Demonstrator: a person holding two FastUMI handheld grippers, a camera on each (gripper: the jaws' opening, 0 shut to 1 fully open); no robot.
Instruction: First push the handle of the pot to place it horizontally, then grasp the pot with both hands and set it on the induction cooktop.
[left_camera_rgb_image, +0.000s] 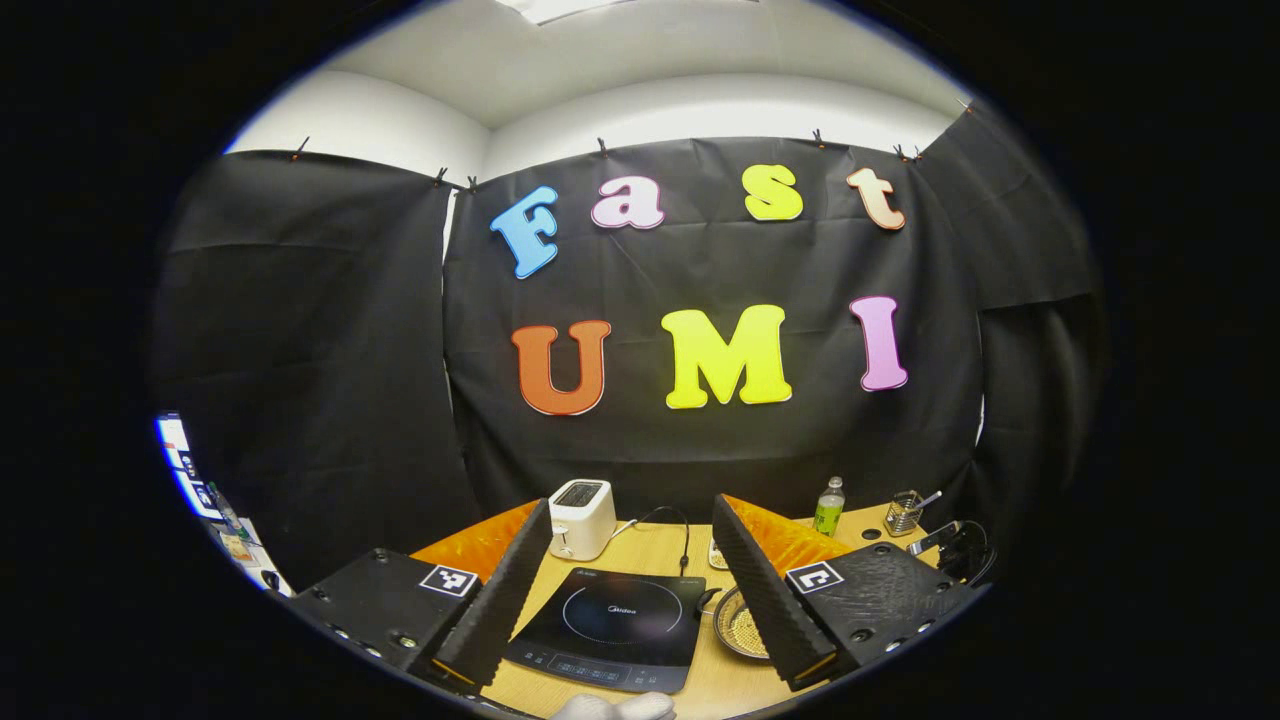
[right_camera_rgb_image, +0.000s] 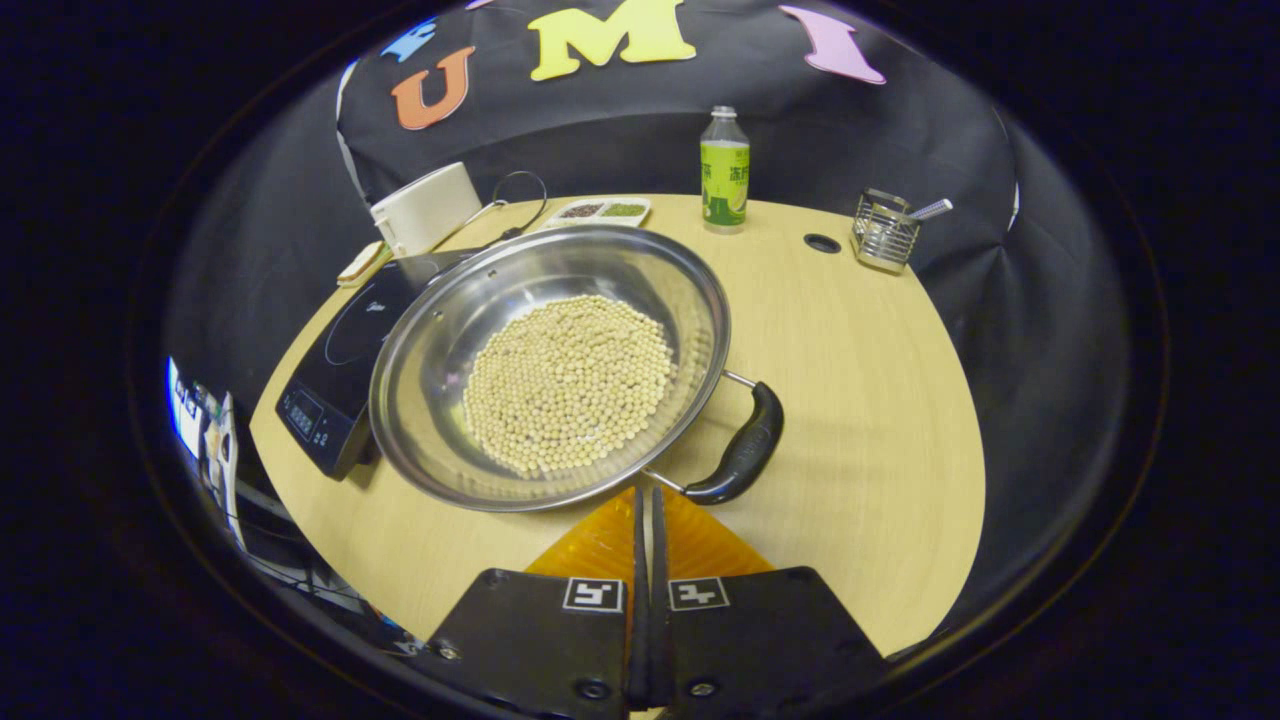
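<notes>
Left gripper view: left gripper (left_camera_rgb_image: 630, 590) held above the table (left_camera_rgb_image: 655, 555), fingers spread wide, nothing between them. Cooktop (left_camera_rgb_image: 610, 625) lies in the gap between the fingers, just below. Pot (left_camera_rgb_image: 738, 625) sits right of the cooktop, mostly hidden behind the right-hand finger; only a bit of rim and contents visible. Toaster (left_camera_rgb_image: 582, 518) behind the cooktop, bottle (left_camera_rgb_image: 829, 505) and wire holder (left_camera_rgb_image: 904, 512) further right at the back of the table.

Right gripper view: right gripper (right_camera_rgb_image: 645, 520) has its fingers pressed together, holding nothing. Pot (right_camera_rgb_image: 545, 365) full of beans (right_camera_rgb_image: 568, 382) sits right of the cooktop (right_camera_rgb_image: 340, 375), its rim overlapping the cooktop's edge. Near handle (right_camera_rgb_image: 745, 448) is on the side away from the cooktop, angled off to the right of the fingers. Fingertips sit just short of the handle's lower end; contact can't be confirmed.

Step looks like the first one: pushing the handle. Judgement: next move needs the closed fingers against the handle, nudging it sideways until it lies level across the view. Two-handed lift not started.
</notes>
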